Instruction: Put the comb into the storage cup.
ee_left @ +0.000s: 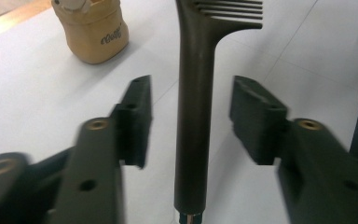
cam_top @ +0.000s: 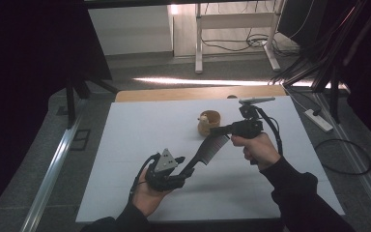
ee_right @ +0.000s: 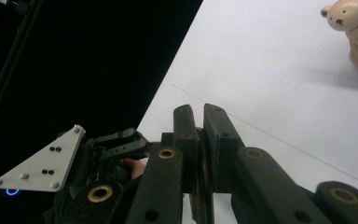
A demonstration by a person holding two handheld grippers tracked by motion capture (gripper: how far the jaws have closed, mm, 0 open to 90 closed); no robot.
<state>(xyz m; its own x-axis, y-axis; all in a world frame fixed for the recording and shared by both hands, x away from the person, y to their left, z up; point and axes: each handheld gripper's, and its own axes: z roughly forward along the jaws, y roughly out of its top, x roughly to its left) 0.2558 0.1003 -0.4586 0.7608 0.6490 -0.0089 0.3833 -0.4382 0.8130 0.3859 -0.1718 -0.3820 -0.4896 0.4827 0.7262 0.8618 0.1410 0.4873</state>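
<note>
A dark comb [cam_top: 206, 151] with a long handle hangs above the white table [cam_top: 140, 130], stretched between both grippers. My right gripper [cam_top: 218, 130] is shut on its toothed end; in the right gripper view the jaws [ee_right: 199, 114] pinch the thin comb [ee_right: 202, 161] edge-on. My left gripper [cam_top: 182, 170] is open, its jaws on either side of the handle [ee_left: 195, 116] with a gap on each side, not touching. A tan bear-shaped bottle [cam_top: 207, 122] stands upright on the table just beyond the comb.
The table has a wooden strip [cam_top: 198, 93] along its far edge. Table legs and cables [cam_top: 251, 41] lie on the floor beyond. A power strip [cam_top: 319, 120] and cable loop sit on the floor to the right.
</note>
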